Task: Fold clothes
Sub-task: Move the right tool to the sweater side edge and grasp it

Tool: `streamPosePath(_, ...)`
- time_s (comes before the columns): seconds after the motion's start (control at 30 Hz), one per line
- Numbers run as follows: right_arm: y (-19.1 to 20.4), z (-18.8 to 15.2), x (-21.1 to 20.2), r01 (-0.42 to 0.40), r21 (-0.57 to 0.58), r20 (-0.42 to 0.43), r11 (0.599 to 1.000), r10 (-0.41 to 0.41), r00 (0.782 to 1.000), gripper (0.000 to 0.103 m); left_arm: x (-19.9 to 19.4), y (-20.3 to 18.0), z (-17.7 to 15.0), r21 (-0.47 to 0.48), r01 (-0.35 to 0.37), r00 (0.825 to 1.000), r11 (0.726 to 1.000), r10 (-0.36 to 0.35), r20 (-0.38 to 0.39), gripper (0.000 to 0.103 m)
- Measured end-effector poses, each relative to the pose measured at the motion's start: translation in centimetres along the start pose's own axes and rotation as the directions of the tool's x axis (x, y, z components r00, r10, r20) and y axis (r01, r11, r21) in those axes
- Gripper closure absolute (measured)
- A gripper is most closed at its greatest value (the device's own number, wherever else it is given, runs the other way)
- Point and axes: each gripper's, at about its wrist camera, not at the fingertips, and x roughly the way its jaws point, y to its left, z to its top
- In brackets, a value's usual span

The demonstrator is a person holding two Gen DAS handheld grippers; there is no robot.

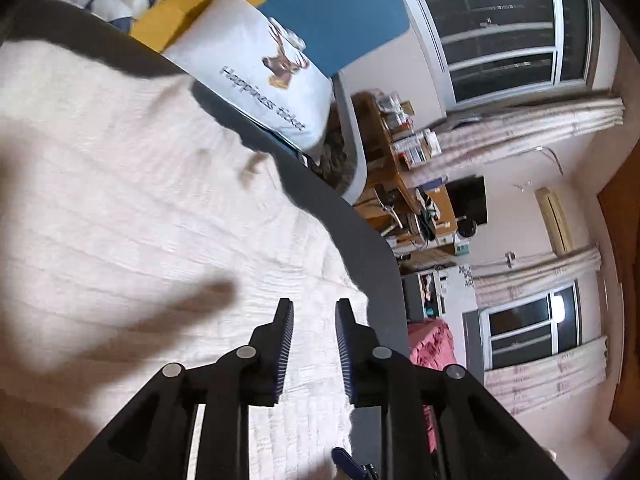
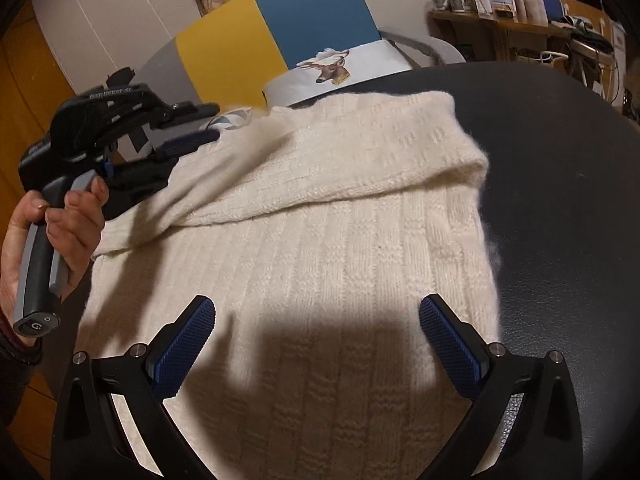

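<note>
A cream knitted sweater [image 2: 320, 280] lies flat on a dark round table [image 2: 560, 200]. One sleeve [image 2: 360, 160] is folded across its upper part. My right gripper [image 2: 316, 308] hovers over the sweater's near half, its jaws wide apart and empty. My left gripper [image 2: 204, 124], held by a hand [image 2: 60, 232], stands at the sweater's far left edge beside the blurred end of the sleeve. In the left wrist view the left gripper [image 1: 314, 312] is open a little above the sweater [image 1: 140, 200] near the table's rim [image 1: 360, 240], with nothing between its pads.
A white cushion with a deer print [image 2: 332, 68] sits on a blue and yellow chair [image 2: 312, 20] just beyond the table. A cluttered wooden desk [image 2: 500, 28] stands at the back right. Bare dark tabletop shows to the right of the sweater.
</note>
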Motion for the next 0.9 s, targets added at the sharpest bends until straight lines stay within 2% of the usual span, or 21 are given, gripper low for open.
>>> streamPosePath(0.1,-0.1,0.3,0.1,-0.026,0.007,-0.007,1.0,0.026,1.0,0.0,-3.8,1.0,-0.7,-0.005,0.03,0.999,1.0,-0.03,0.041,0.08)
streamPosePath(0.17,0.2,1.0,-0.7,-0.084,0.029,0.008,0.996,0.083,0.996,0.0,-7.6,2.2,-1.5,-0.001,0.04,0.995,0.999,-0.039,0.088,0.079)
streamPosePath(0.27,0.6,2.1,-1.8,-0.17,0.059,0.033,0.984,0.168,0.985,0.0,-12.2,5.6,-2.8,-0.035,-0.015,0.986,0.999,0.02,0.164,0.078)
streamPosePath(0.3,0.8,2.8,-2.2,-0.224,0.086,0.061,0.971,0.22,0.974,0.0,-13.6,7.0,-3.2,-0.065,-0.02,0.983,0.998,0.031,0.183,0.078)
streamPosePath(0.4,1.5,5.8,-2.7,-0.452,0.191,0.18,0.871,0.422,0.889,0.0,-17.2,10.7,-4.5,-0.162,0.006,0.969,0.987,0.035,0.246,0.078)
streamPosePath(0.43,1.7,6.8,-2.1,-0.49,0.221,0.196,0.843,0.454,0.869,0.0,-18.3,11.6,-5.0,-0.183,0.013,0.964,0.983,0.036,0.264,0.078)
streamPosePath(0.5,2.1,8.4,0.0,-0.504,0.3,0.199,0.81,0.463,0.864,0.001,-20.2,13.1,-5.8,-0.207,0.015,0.956,0.978,0.047,0.29,0.078)
streamPosePath(0.57,1.6,9.1,2.7,-0.519,0.41,0.203,0.75,0.48,0.854,0.005,-20.9,13.3,-6.2,-0.182,-0.012,0.956,0.983,0.064,0.287,0.078)
streamPosePath(0.6,1.3,9.1,4.0,-0.513,0.467,0.192,0.72,0.483,0.854,0.016,-21.1,13.3,-6.3,-0.168,-0.02,0.957,0.986,0.068,0.283,0.078)
streamPosePath(0.63,1.0,9.1,5.1,-0.494,0.508,0.179,0.705,0.475,0.862,0.02,-21.3,13.2,-6.5,-0.154,-0.026,0.957,0.988,0.069,0.281,0.078)
streamPosePath(0.7,0.8,8.8,6.7,-0.43,0.56,0.15,0.708,0.424,0.893,0.021,-21.7,13.0,-6.8,-0.126,-0.038,0.958,0.991,0.072,0.278,0.078)
streamPosePath(0.8,0.8,8.3,7.9,-0.357,0.586,0.124,0.727,0.356,0.926,0.022,-21.7,12.9,-6.7,-0.104,-0.031,0.962,0.994,0.058,0.266,0.078)
streamPosePath(0.83,0.8,8.2,8.1,-0.335,0.59,0.119,0.734,0.332,0.936,0.022,-21.7,12.9,-6.7,-0.099,-0.028,0.964,0.995,0.054,0.262,0.078)
streamPosePath(0.9,0.7,8.0,8.5,-0.321,0.603,0.12,0.73,0.316,0.941,0.022,-21.6,13.1,-6.6,-0.1,-0.028,0.964,0.995,0.053,0.259,0.078)
